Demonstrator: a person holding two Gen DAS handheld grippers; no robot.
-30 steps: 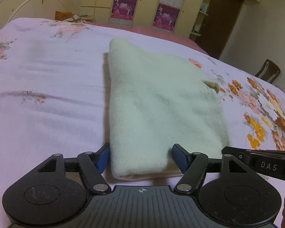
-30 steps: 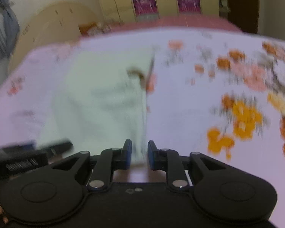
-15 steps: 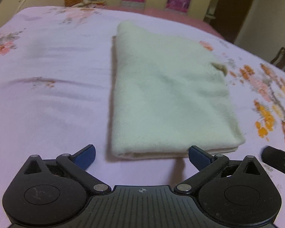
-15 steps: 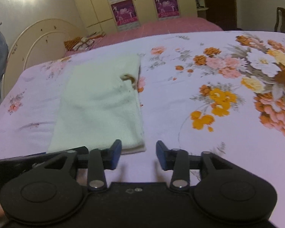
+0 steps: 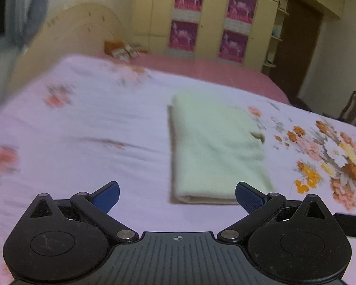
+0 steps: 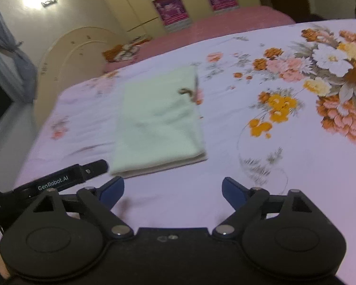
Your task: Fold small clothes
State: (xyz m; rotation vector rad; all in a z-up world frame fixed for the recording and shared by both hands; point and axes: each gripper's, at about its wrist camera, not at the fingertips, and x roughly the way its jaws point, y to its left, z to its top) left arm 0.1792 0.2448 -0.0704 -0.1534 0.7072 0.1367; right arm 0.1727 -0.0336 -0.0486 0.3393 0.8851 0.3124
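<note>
The folded pale-green knit garment [image 5: 216, 149] lies flat on the bed, its long axis running from near to far. A small brownish tag [image 5: 258, 136] sits at its right edge. Its near folded end shows stacked layers, soft and thick, with a fine fuzzy knit. It lies ahead of both tools and apart from them. My left tool [image 5: 177, 196] is spread wide and empty, and the near end sits between its blue fingertips [image 5: 108, 196] in that view. My right tool [image 6: 173, 191] is also wide and empty, with the garment ahead to its left. I judge the left nearer. The bedsheet [image 6: 225, 166] is smooth lilac with orange flowers.
</note>
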